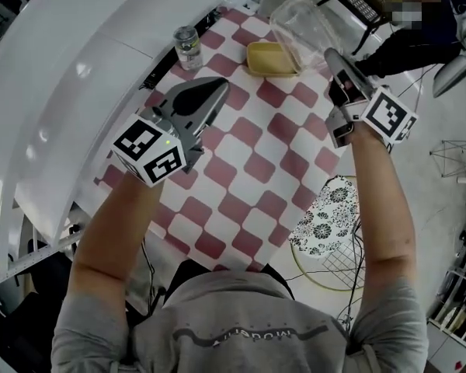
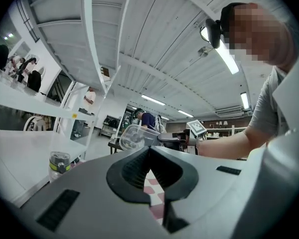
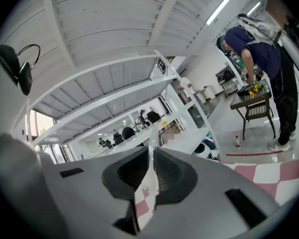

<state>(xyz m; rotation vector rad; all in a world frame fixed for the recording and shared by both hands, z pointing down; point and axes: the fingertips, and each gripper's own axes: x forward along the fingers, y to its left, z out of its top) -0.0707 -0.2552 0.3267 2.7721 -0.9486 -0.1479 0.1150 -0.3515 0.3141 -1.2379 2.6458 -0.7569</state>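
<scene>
My right gripper (image 1: 331, 54) is shut on the rim of a clear plastic container (image 1: 301, 23), which it holds tilted above the far end of the red-and-white checked table (image 1: 241, 169). In the right gripper view the container's thin clear edge (image 3: 151, 158) runs between the jaws of the right gripper (image 3: 152, 152). A shallow yellow tray (image 1: 270, 58) lies on the cloth just below the container. My left gripper (image 1: 217, 87) hovers over the cloth's left side, shut on nothing. The left gripper (image 2: 149, 149) points towards the clear container (image 2: 134, 136). A small clear jar (image 1: 188, 47) stands left of the tray.
White shelving (image 1: 70, 76) runs along the table's left edge. A stool with a black-and-white patterned seat (image 1: 326, 214) stands right of the table. A person in dark clothes (image 3: 259, 54) bends over a small black table (image 3: 251, 103) beyond the table's far end.
</scene>
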